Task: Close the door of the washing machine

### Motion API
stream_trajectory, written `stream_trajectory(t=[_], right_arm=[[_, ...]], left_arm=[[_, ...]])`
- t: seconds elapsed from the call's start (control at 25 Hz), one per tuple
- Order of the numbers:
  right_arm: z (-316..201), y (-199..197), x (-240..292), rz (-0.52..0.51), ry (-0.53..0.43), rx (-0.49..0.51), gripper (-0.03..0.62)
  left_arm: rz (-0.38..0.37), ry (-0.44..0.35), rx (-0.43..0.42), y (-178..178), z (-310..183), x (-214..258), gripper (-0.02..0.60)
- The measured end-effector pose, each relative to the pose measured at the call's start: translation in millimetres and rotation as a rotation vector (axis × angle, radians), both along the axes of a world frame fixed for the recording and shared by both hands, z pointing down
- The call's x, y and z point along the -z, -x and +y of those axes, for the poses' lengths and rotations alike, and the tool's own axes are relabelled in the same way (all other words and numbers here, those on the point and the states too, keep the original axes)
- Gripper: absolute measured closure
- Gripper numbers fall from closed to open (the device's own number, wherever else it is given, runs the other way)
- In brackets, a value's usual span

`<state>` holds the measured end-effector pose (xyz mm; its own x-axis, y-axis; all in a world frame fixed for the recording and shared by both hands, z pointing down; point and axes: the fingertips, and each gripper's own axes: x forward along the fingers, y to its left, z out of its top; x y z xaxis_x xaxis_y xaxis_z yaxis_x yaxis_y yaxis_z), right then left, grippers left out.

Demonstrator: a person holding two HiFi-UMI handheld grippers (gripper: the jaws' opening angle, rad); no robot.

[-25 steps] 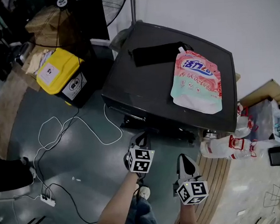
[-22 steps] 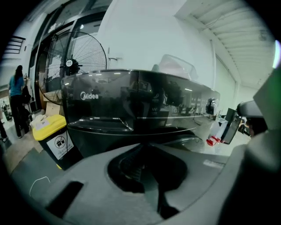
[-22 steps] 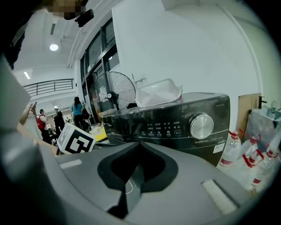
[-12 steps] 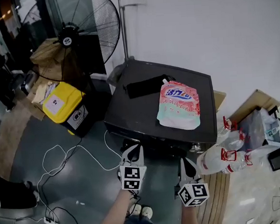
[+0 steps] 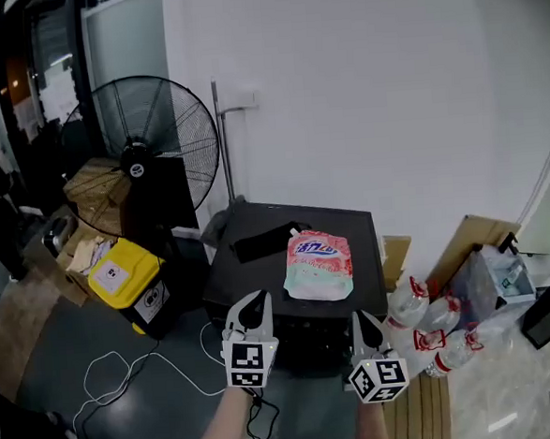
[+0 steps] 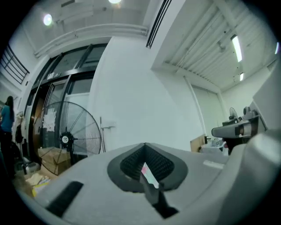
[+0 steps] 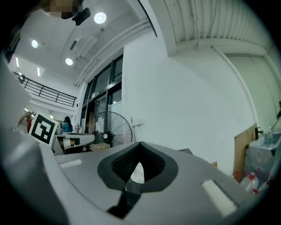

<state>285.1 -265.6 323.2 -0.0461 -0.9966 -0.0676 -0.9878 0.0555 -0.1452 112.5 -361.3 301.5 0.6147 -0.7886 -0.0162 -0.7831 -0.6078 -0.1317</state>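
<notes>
My left gripper (image 5: 252, 305) and right gripper (image 5: 360, 319) are held side by side, each with its jaws pressed together on nothing. Just beyond them stands the black washing machine (image 5: 260, 273), with a pink-and-green pouch (image 5: 317, 262) lying on its top. Its front is dark and partly behind my grippers. The door, probably on that face, is hard to make out.

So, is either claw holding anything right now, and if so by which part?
Nothing is held. The left claw and the right claw are both shut on nothing, short of the washing machine.
</notes>
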Motion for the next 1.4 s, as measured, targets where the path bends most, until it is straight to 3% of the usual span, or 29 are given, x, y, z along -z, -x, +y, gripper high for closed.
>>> stream_trajectory(t=[0.28, 1.4], right_arm=[[10, -11, 59, 0.028, -0.115, -0.011, 0.583], [20, 10, 57, 0.053, -0.08, -0.001, 0.585]], left_arm=[[0.015, -0.127, -0.027, -11, 23, 62, 0.575], [-0.01, -0.084, -0.033, 6, 45, 46, 0.575]])
